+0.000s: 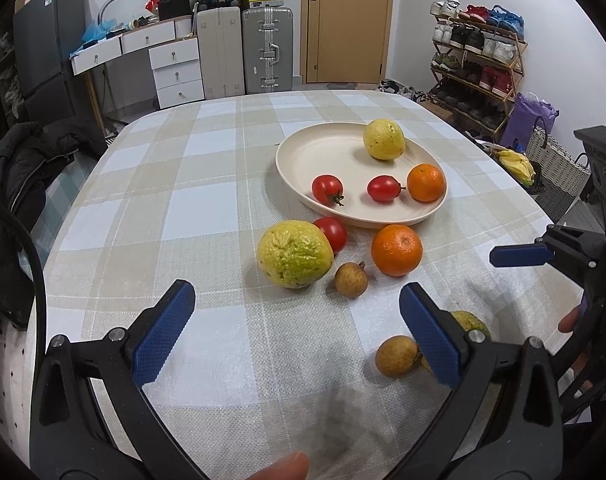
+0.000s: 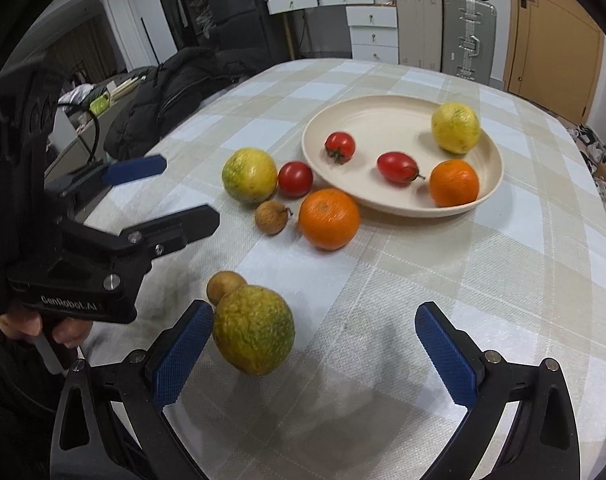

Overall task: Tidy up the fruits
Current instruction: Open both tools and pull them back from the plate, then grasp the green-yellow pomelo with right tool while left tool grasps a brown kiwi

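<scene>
Four fruits sit on the cream plate (image 1: 299, 152): a yellow citrus (image 1: 383, 139) at its far side, two red tomatoes (image 1: 327, 189) in the middle, and a small orange (image 1: 425, 183) at its right rim. Six are still out on the checked tablecloth (image 1: 207, 208), so I'd call this job a bit under halfway. Just in front of the plate lie a big yellow-green citrus (image 1: 294, 254), a tomato (image 1: 331, 233) touching it, a larger orange (image 1: 396, 250) and a small brown longan-like fruit (image 1: 351, 279). Nearer than those, well away from the plate, a second brown one (image 2: 225, 286) nestles against a green-yellow citrus (image 2: 254, 329). The right gripper (image 2: 314, 354) hangs low with jaws spread wide and nothing clamped, its left pad just beside that green-yellow citrus, which looks like the next pick. The left gripper (image 1: 297, 330) hovers wide open and empty too, aimed toward the plate, with the big citrus ahead of it.
</scene>
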Demonstrator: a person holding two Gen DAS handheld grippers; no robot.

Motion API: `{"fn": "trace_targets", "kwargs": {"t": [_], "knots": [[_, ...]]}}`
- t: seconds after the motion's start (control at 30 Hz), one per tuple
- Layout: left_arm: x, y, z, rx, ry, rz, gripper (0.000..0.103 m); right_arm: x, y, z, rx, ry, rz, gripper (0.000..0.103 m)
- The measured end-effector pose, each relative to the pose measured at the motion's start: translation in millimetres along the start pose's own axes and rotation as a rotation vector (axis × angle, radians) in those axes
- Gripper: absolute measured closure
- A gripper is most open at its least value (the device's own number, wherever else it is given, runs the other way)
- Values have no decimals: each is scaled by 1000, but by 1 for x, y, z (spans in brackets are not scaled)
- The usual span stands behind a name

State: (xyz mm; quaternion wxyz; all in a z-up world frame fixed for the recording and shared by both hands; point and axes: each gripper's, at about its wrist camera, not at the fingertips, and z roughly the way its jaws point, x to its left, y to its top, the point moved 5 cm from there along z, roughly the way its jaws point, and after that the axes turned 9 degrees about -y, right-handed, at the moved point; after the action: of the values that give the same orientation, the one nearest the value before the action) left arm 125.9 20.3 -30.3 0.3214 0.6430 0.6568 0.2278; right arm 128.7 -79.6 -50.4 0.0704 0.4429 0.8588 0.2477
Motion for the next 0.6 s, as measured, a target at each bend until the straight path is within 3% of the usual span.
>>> {"fn": "trace_targets", "kwargs": {"t": [0.4, 0.6], "knots": [[-1, -3, 5, 11, 2, 3, 1, 13, -8, 6, 35, 38, -60, 0], [-2, -4, 6, 14, -5, 3, 1, 8, -15, 19, 81, -12, -64, 0]]}}
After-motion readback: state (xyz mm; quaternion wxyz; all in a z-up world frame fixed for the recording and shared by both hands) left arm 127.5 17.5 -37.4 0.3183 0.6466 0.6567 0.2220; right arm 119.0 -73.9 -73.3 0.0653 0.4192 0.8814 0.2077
